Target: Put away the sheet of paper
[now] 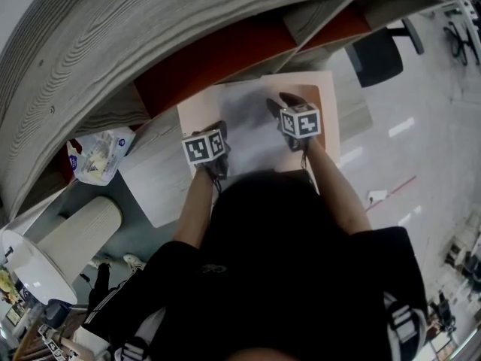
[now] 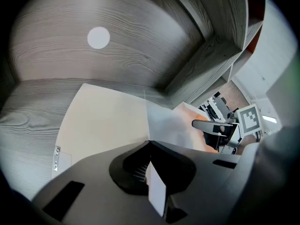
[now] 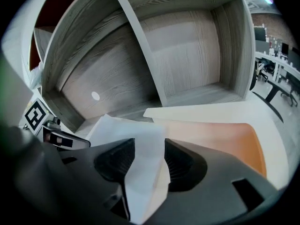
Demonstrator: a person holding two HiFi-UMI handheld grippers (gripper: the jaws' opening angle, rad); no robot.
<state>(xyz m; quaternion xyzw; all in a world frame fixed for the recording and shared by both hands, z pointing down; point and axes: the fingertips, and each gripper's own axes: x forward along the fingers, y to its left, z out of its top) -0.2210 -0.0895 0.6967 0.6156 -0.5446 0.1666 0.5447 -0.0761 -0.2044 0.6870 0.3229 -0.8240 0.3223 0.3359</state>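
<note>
The left gripper (image 2: pixel 149 143) is clamped tight on the near edge of the sheet of paper (image 1: pixel 252 119). The right gripper (image 3: pixel 146 150) stands wide apart, with the sheet's edge lying loose between its jaws.

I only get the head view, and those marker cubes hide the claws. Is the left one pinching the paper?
Observer: Yes, the left gripper is shut on the edge of the sheet of paper.
Operator: And the right one?
Observer: The right gripper is open; the paper runs between its jaws, unpinched.
Operator: What's in front of it?
Observer: The open front of a grey wooden shelf compartment.
</note>
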